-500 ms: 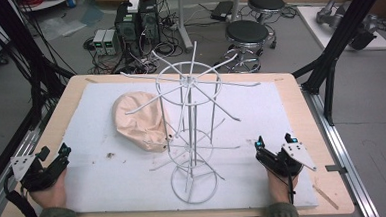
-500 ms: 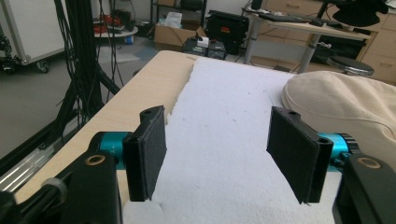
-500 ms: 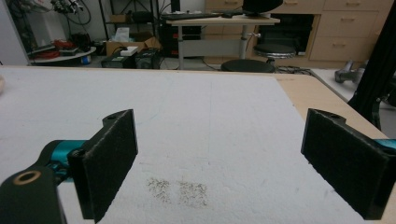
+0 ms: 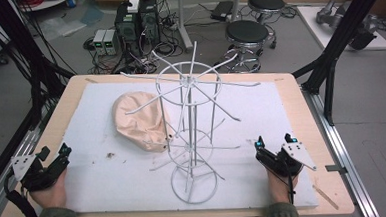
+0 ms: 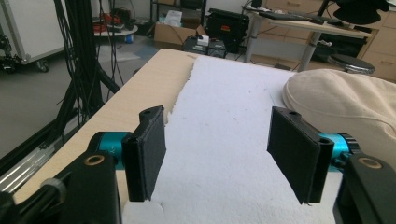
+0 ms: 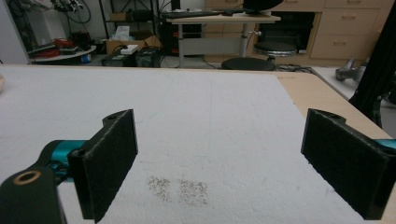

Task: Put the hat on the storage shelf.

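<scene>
My left gripper [image 4: 53, 157] at 8 o'clock, jaws apart, empty, right gripper [image 4: 273, 145] at 4, likewise released, beige cap [image 4: 136, 121] beside wire rack [image 4: 191, 138], no legible writing.

— How is the light?
— Even and bright from overhead; the white foam mat [image 4: 261, 110] glares a little, and the white wire rack [image 4: 190, 133] casts hardly any shadow.
— Sharpness?
— The high view is soft and grainy. In both gripper views the near black padded jaws blur slightly, and the straight edges bow toward the corners.
</scene>
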A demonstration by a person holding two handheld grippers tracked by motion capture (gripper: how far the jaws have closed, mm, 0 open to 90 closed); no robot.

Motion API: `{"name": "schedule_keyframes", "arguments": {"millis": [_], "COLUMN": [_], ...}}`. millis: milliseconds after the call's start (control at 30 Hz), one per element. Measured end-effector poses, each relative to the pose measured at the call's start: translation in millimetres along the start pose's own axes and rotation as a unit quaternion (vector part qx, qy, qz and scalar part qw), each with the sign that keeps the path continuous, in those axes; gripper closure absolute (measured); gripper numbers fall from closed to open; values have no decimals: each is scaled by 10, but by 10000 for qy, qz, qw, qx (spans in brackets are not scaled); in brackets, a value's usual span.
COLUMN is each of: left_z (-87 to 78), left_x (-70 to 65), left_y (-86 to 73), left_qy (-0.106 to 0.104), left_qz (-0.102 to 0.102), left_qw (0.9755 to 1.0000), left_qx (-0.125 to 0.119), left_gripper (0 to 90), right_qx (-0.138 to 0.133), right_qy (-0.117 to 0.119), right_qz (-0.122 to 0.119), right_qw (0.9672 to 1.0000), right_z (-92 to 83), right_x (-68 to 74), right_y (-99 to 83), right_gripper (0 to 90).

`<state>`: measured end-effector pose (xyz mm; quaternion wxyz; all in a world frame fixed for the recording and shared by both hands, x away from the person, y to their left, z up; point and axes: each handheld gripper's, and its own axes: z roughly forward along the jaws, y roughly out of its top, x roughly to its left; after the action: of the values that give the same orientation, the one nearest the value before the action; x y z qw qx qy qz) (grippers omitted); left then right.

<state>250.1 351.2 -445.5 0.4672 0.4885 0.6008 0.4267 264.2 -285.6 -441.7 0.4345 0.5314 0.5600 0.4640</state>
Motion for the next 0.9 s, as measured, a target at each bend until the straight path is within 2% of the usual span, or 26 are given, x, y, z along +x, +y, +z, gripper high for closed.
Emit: {"name": "schedule_keyframes", "arguments": {"millis": [667, 900], "left_z": [16, 34], "left_x": [-3, -51], "left_y": [-4, 6], "left_qy": [-26, -71], "left_qz": [-5, -11], "left_qw": [10000, 9999], "left_qx": [70, 132], "left_gripper": [369, 368], "right_qx": [59, 74], "right_qy": [30, 31], "right_qz": [-13, -20], "right_qw": [10000, 10000], "right_z": [9, 19], "right_x": [0, -1], "right_y": [-5, -8], "right_gripper": [98, 98]}}
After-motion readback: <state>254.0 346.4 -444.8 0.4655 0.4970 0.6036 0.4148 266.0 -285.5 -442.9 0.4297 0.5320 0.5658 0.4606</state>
